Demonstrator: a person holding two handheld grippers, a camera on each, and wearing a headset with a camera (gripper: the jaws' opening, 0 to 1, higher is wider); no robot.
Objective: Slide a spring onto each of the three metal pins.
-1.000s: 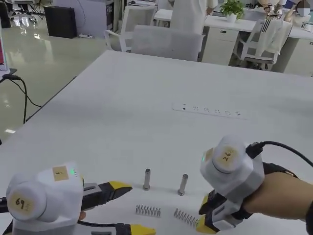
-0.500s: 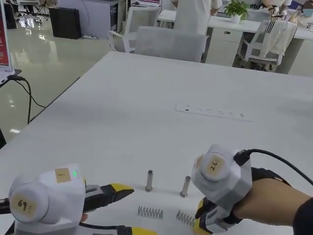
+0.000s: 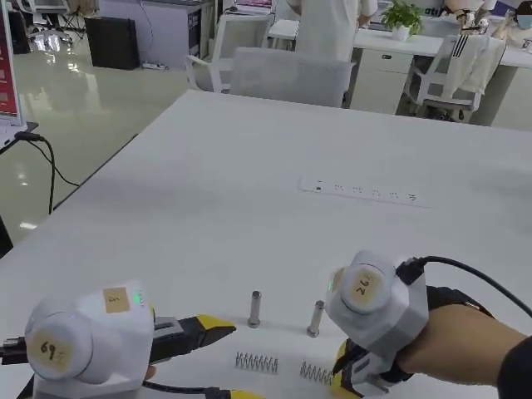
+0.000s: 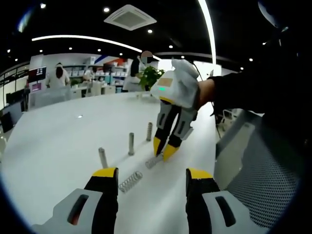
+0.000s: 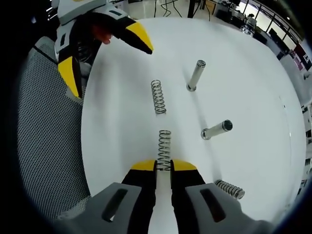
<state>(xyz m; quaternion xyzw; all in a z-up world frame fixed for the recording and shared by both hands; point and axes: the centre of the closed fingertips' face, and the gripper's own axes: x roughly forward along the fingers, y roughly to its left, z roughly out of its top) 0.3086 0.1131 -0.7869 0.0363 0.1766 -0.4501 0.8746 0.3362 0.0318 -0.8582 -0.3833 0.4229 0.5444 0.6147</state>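
The white worktop [image 3: 249, 183] spreads out ahead of me, and a white power strip [image 3: 366, 193] lies flat on it, well beyond my work.

My left claw [image 4: 151, 175] hovers low over the near part of the worktop with its yellow-tipped jaws wide apart and nothing between them. My right claw [image 5: 164, 165] points down at the worktop from the other side, and its jaws are pinched nearly together on the near end of a spring.

Three metal pins stand upright on the worktop in a short row, and the left gripper view shows them as the first pin [image 4: 103, 157], the second pin [image 4: 131, 144] and the third pin [image 4: 149, 131]. They are just beyond the springs, between my two claws.

The gripped spring [image 5: 164, 141] lies along the worktop and stretches straight out from the tips of my right claw. The second spring [image 5: 158, 96] lies flat just past it, toward my left claw, apart from the gripped one and near the foot of a pin. The third spring [image 5: 229, 188] lies flat on the other side of my right claw, close beside its jaw. Every spring is off the pins.
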